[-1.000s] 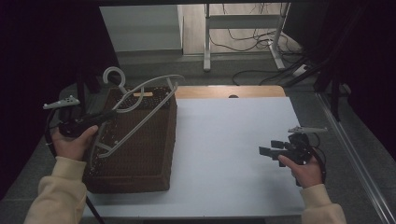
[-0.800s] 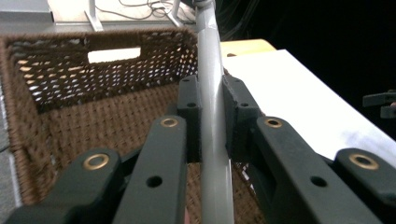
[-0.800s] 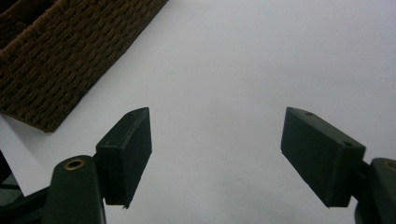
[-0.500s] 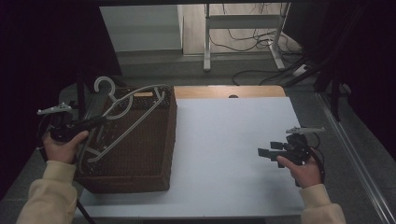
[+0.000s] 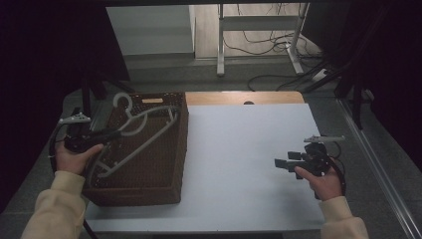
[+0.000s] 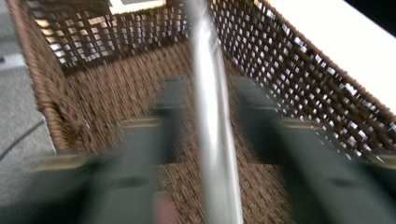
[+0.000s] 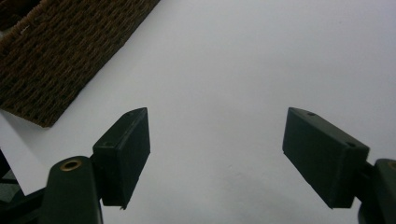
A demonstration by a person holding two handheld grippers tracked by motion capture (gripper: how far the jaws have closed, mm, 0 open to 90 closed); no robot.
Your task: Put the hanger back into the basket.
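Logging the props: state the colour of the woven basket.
Dark brown: the woven wicker basket, clearest in the high view.

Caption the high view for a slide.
Left gripper holds a grey hanger over the wicker basket; right gripper waits open above the white table.

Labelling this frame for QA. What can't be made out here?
- Left gripper, left gripper view: motion blur hides whether its jaws touch the pale grey plastic hanger.
- Brown woven wicker basket, high view: hanger's lower end is lost in shadow.
- Right gripper, high view: too small to judge; right gripper view shows it open.
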